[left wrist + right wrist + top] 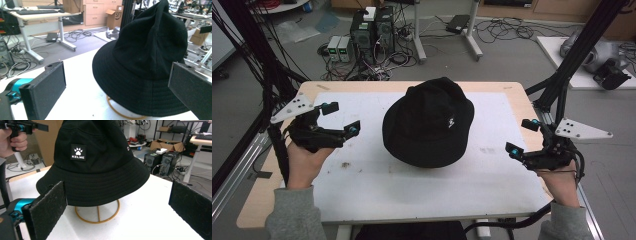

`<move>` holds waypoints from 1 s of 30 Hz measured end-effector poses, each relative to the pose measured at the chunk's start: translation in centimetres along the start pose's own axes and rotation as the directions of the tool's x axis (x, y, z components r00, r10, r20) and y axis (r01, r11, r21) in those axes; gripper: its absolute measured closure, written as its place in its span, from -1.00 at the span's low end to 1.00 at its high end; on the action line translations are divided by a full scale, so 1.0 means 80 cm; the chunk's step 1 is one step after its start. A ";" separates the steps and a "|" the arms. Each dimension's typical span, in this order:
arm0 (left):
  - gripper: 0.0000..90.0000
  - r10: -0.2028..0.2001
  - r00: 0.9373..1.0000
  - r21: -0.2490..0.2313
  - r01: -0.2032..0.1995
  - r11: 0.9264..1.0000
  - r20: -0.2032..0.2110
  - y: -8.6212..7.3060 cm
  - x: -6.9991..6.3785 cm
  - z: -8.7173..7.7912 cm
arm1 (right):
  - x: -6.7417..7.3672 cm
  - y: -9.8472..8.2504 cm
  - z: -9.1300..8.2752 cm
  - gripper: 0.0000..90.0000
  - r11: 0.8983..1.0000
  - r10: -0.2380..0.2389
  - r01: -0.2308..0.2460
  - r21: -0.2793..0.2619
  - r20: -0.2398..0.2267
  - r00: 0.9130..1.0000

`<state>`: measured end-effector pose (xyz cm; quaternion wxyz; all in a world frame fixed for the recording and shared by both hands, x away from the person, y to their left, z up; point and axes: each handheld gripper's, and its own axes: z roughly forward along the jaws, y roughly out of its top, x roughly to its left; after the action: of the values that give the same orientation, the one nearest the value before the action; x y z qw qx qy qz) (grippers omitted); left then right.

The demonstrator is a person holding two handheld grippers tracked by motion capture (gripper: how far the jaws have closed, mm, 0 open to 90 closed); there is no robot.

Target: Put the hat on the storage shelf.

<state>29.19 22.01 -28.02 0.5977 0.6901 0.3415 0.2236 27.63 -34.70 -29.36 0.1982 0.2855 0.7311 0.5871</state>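
**Black bucket hat sits on wire stand between two open hand-held grippers**

A light wooden bench (512, 89) topped with a white mat (362, 190) stands in a workshop, with computer towers (371, 27) and tangled cables on the grey floor beyond its far edge. At the middle of the mat, a black bucket hat (428, 122) rests on a gold wire stand (98, 213), whose round base ring lies flat on the mat under the brim. The right gripper view shows a small white paw-print patch (78, 152) reading KELME on the crown, and a metal eyelet (128, 148) further round the side.

The left hand-held gripper (341, 118) hovers over the left part of the mat, gripped by the person's left hand (304, 159), its jaws released and spread wide, pointing right toward the hat and clear of it. The right hand-held gripper (522, 136) hangs at the bench's right edge in the right hand (559, 182), its jaws likewise released and apart, aimed left at the hat without touching it. Each carries a grey three-cornered plate on top, and teal fittings mark the jaw tips. Grey sleeves (292, 215) enter from the near edge. In both gripper views the hat fills the gap between the two dark padded jaws, standing well beyond them.
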 end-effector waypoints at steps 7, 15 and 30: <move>-0.96 0.010 0.999 -0.006 -0.010 1.000 -0.036 -0.008 -0.001 -0.006 | -0.001 -0.001 0.001 -0.98 1.000 0.003 -0.003 0.005 0.008 1.000; -0.96 0.056 0.993 0.005 -0.055 0.998 -0.104 -0.014 -0.003 -0.018 | -0.003 -0.001 -0.004 -0.98 1.000 0.002 -0.002 -0.005 0.033 0.999; -0.96 0.008 0.983 -0.034 -0.015 0.999 -0.184 -0.032 0.024 -0.051 | 0.003 -0.003 0.007 -0.98 1.000 -0.009 0.008 0.023 0.047 0.999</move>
<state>27.04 26.33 -29.98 0.5743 0.6578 0.3872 0.2959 27.73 -34.18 -29.74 0.2146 0.2986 0.7340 0.5710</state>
